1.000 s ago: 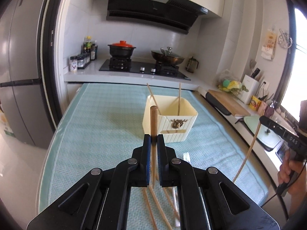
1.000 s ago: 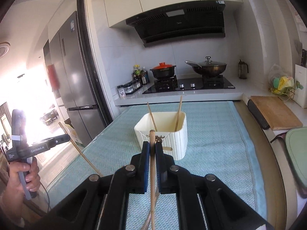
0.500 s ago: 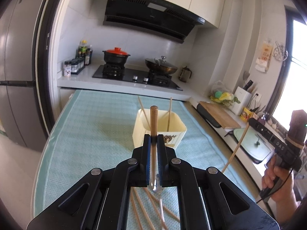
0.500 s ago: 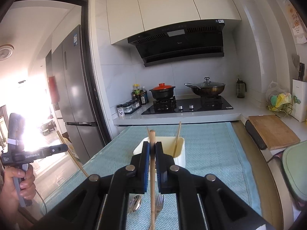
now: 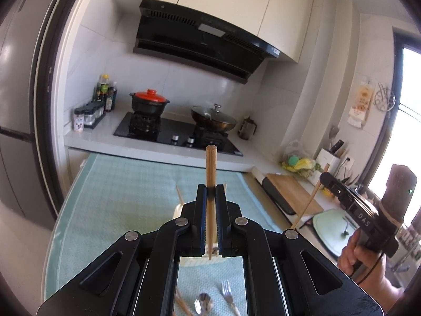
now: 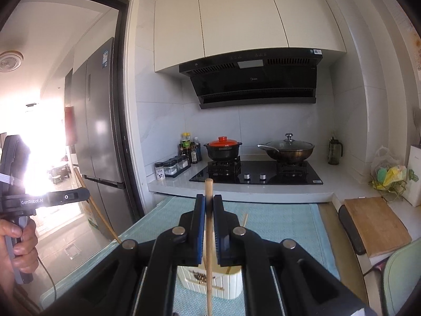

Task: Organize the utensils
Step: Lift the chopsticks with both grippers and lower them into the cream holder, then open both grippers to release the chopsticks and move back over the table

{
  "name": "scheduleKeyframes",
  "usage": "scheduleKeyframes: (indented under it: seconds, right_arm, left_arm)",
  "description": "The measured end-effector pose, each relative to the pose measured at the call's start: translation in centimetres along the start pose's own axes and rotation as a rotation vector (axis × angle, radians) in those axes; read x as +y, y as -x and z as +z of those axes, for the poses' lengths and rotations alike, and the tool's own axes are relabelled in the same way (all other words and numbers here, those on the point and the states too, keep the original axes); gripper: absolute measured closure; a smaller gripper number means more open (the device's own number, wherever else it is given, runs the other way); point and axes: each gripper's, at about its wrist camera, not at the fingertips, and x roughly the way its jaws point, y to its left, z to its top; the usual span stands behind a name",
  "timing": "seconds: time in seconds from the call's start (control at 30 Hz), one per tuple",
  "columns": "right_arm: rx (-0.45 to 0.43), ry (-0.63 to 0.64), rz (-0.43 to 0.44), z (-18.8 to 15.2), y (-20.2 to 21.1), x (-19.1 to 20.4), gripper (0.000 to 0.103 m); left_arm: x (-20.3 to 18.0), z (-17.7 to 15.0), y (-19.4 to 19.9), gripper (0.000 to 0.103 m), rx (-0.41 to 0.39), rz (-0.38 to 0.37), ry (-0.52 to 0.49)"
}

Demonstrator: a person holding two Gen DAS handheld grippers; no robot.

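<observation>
While both tongs (image 5: 210,193) (image 6: 209,205) clamp chopsticks (image 5: 211,173) (image 6: 209,192), teal mat (image 5: 126,192), white counter (image 6: 339,176), black hob (image 6: 257,176).

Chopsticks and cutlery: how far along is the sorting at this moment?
Done: two chopsticks already stand in the white holder. In hand: the left gripper and the right gripper each clamp one chopstick, raised above the holder. Left: a spoon, a fork and more chopsticks lie on the mat.

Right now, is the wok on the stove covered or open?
Covered: a glass lid with a knob sits on the wok.
</observation>
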Motion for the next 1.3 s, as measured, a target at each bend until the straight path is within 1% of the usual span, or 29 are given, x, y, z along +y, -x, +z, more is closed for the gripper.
scheduleKeyframes:
  seconds: [0.1,0.2,0.33,0.4,0.5,0.63,0.73,0.83,0.93,0.97,1.0,1.03,1.07,1.1,1.13,1.17,1.23,1.3]
  right_arm:
    - [-0.029,0.025,0.002,1.8,-2.0,0.4,0.097]
    - [-0.043,0.048,0.006,3.0,-4.5,0.6,0.097]
    - [-0.043,0.043,0.015,3.4,-8.2,0.1,0.097]
    - [-0.032,0.030,0.022,3.0,-10.2,-0.4,0.097]
    - [0.037,-0.012,0.035,1.6,-13.6,-1.4,0.097]
    - [0.176,-0.086,0.032,-1.4,-17.9,-3.1,0.097]
    - [0.280,-0.139,0.035,-4.1,-20.4,-4.0,0.097]
    - [0.356,-0.170,0.033,-6.2,-22.0,-4.8,0.097]
    - [0.408,-0.184,0.034,-7.3,-23.4,-5.4,0.096]
    - [0.420,-0.189,0.034,-7.5,-23.7,-5.5,0.094]
    - [0.434,-0.190,0.033,-7.5,-24.0,-5.7,0.094]
    - [0.446,-0.187,0.028,-7.4,-24.0,-5.8,0.092]
    - [0.450,-0.184,0.016,-7.2,-24.1,-5.9,0.081]
    - [0.444,-0.180,0.002,-6.8,-23.9,-6.0,0.071]
    - [0.426,-0.178,-0.009,-6.3,-23.3,-6.1,0.048]
    - [0.398,-0.174,-0.015,-5.7,-22.4,-6.1,0.042]
    - [0.365,-0.155,-0.016,-4.6,-20.6,-6.1,0.042]
    - [0.343,-0.115,-0.034,-3.7,-18.5,-5.8,0.042]
  left_arm:
    - [-0.7,1.6,-2.0,0.099,-0.022,0.022,-0.022]
    - [-1.2,2.8,-4.6,0.099,-0.015,0.028,-0.032]
    - [-1.7,3.0,-8.4,0.099,0.004,0.051,-0.066]
    - [-1.7,2.5,-10.5,0.099,0.037,0.060,-0.072]
    - [-1.1,1.2,-13.7,0.099,0.114,0.052,-0.053]
    - [-0.2,-1.3,-17.8,0.099,0.230,0.050,-0.027]
    - [0.2,-3.2,-20.1,0.099,0.297,0.066,-0.017]
    - [0.3,-4.5,-21.9,0.099,0.341,0.080,-0.023]
    - [0.2,-4.9,-22.5,0.098,0.338,0.102,-0.030]
    - [0.3,-4.9,-22.7,0.093,0.342,0.108,-0.023]
    - [0.4,-4.8,-22.9,0.079,0.343,0.109,-0.013]
    - [0.5,-4.6,-22.7,0.067,0.341,0.112,-0.005]
    - [0.5,-4.3,-22.3,0.046,0.325,0.126,-0.003]
    - [0.4,-4.0,-21.6,0.035,0.299,0.142,-0.007]
    - [0.4,-3.5,-20.9,0.033,0.275,0.151,-0.017]
    - [0.3,-3.2,-20.0,0.029,0.259,0.155,-0.031]
    - [0.0,-2.8,-17.8,0.022,0.235,0.167,-0.060]
    - [-0.5,-2.9,-15.0,0.008,0.193,0.187,-0.099]
